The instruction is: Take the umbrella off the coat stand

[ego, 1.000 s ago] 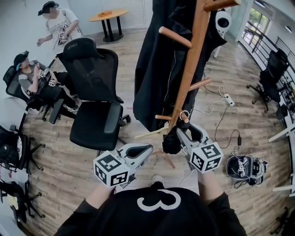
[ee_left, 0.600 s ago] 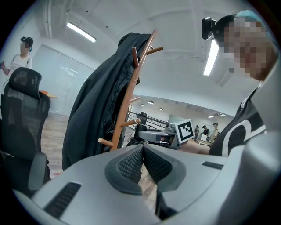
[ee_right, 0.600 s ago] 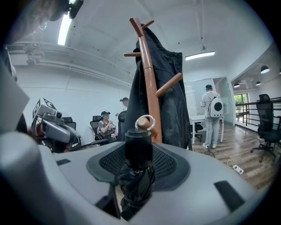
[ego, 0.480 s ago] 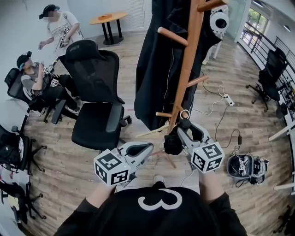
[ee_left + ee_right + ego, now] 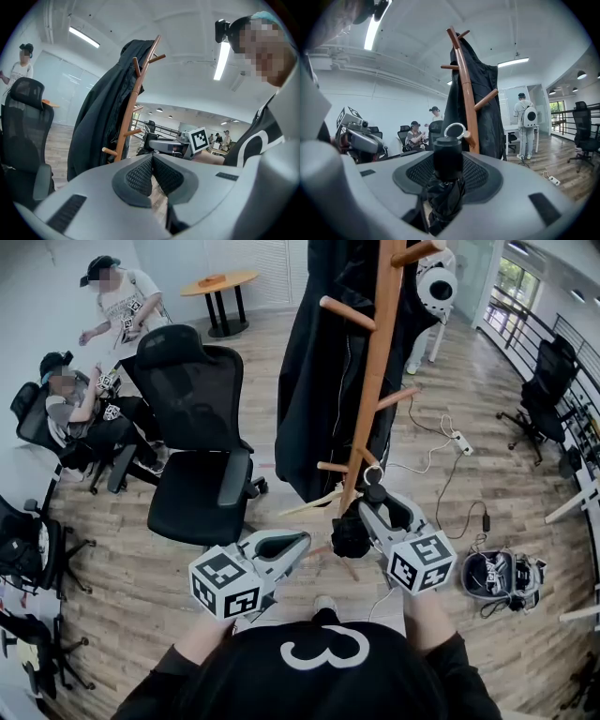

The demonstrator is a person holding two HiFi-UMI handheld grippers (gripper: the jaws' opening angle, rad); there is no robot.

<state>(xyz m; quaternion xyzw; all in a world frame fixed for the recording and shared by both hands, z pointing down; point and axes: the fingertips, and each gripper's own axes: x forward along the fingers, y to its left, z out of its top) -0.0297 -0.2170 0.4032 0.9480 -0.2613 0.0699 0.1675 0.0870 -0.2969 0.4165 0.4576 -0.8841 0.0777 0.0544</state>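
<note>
One small black umbrella (image 5: pixel 351 533) is folded up into a crumpled bundle, with a round black handle and a shiny ring (image 5: pixel 454 130) on top. The right gripper (image 5: pixel 377 502) squeezes its handle, right beside a low peg of the brown coat stand (image 5: pixel 371 381). The left gripper (image 5: pixel 298 543) is pressed together with nothing in it, lower down and apart from the stand.

Left tool (image 5: pixel 300 541) low, jaws together, right tool (image 5: pixel 374 494) higher, clamped on umbrella (image 5: pixel 350 533)
</note>
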